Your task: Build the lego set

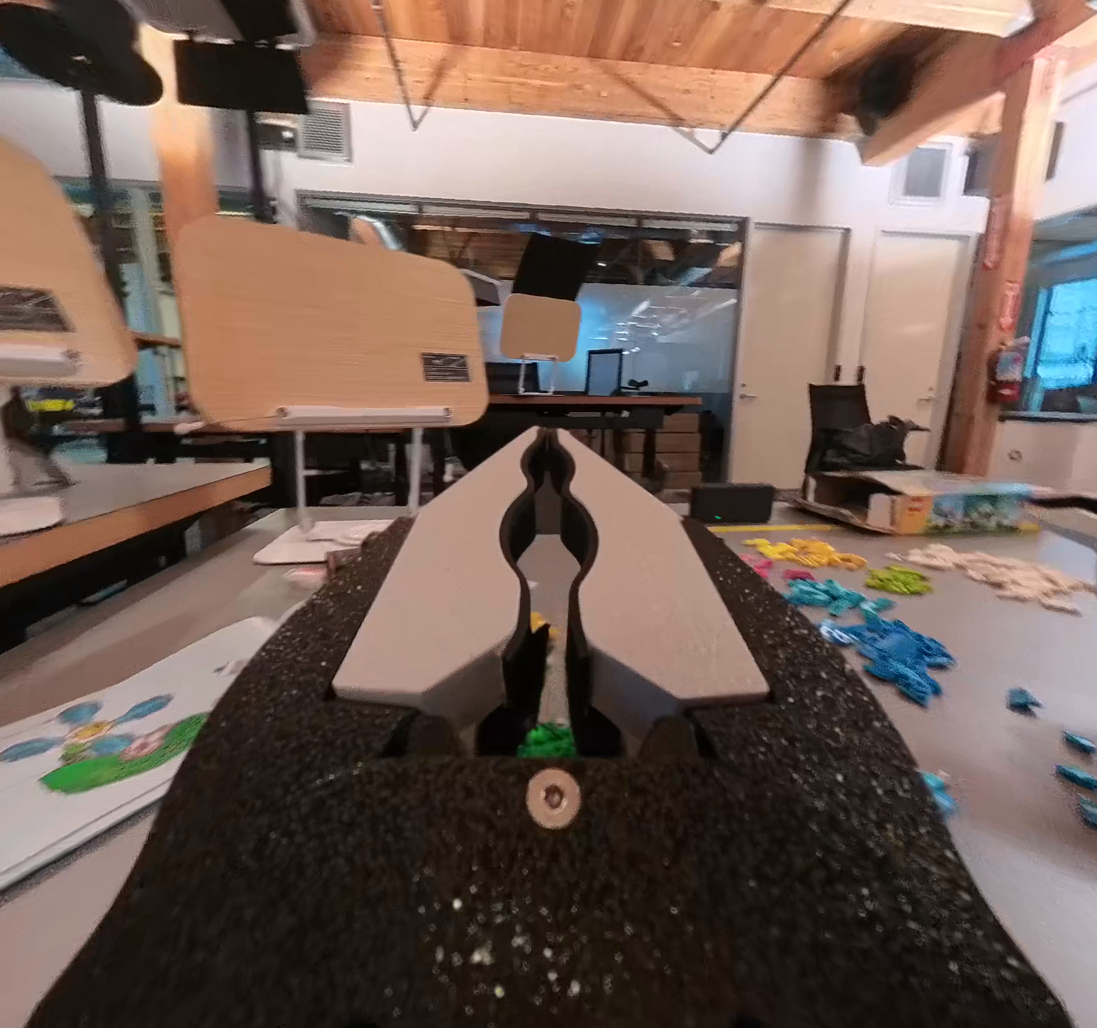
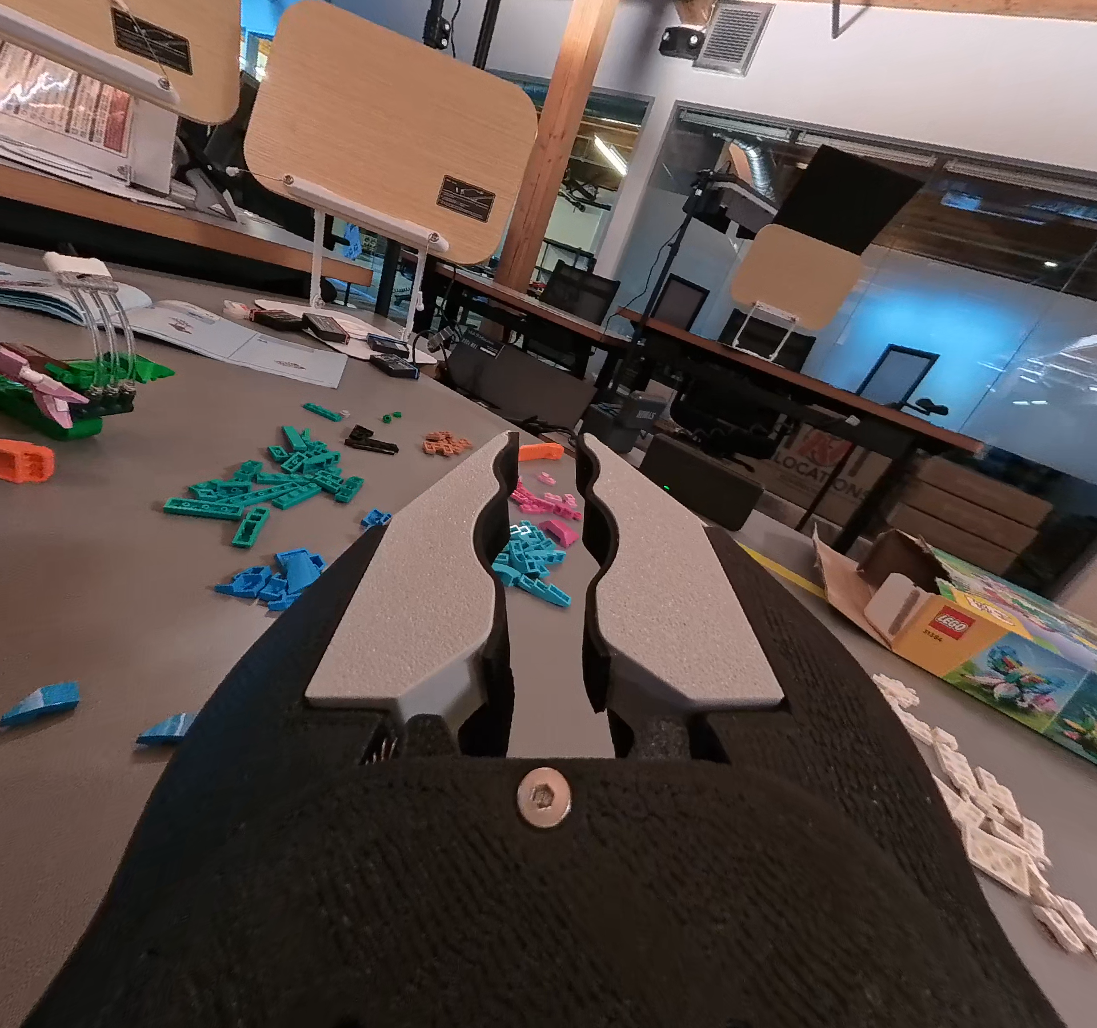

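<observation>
Teal bricks point(image 2: 537, 563) on table beyond right claw point(image 2: 545, 441), fingertips apart

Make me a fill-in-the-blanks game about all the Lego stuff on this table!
1. The left tongs are ___.
2. The right tongs are ___ and hold nothing.
3. The flat pieces in the heap beside the Lego box are ___.
4. The half-built model has a ___ base.

Missing words: shut; open; white; green
</observation>
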Tool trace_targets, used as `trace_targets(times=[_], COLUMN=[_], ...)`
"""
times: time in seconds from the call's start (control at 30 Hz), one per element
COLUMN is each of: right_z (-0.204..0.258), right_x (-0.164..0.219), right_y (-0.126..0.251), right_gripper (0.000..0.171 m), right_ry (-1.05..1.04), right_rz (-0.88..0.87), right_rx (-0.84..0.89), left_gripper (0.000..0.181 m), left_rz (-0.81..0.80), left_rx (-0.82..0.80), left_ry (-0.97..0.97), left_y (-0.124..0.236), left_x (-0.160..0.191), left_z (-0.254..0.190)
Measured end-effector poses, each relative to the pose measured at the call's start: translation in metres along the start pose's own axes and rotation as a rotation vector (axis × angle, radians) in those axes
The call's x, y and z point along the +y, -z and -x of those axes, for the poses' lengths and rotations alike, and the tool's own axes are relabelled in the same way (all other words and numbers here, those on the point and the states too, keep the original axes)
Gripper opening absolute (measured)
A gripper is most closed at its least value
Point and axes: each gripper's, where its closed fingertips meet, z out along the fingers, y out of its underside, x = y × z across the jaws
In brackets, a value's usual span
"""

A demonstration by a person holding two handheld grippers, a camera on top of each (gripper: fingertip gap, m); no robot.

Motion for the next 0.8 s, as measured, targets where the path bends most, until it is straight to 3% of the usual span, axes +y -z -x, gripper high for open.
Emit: trace_targets(times=[0.23,0.5,0.57,0.67,0.8], right_z=[0.001,0.026,0.053,0.136,0.182], right_x=[-0.003,-0.007,-0.011,-0.015,0.011], right_y=[0.002,0.0,0.0,0.019,0.025], right_gripper=[0.02,0.025,0.028,0.028,0.027], right_ry=[0.003,0.054,0.034,-0.081,0.034], right_rz=[-0.014,-0.028,-0.028,0.121,0.363], right_rx=[-0.001,-0.117,-0.251,-0.741,-0.948], left_gripper=[0.002,0.003,0.003,0.002,0.002], left_rz=[0.041,0.11,0.105,0.083,0.09], left_rx=[0.428,0.502,0.501,0.496,0.485], left_ry=[-0.298,-0.376,-0.382,-0.37,-0.418], left_y=[0.009,0.016,0.015,0.015,0.014], left_x=[0.019,0.048,0.047,0.041,0.046], left_z=[-0.131,-0.152,-0.151,-0.15,-0.145])
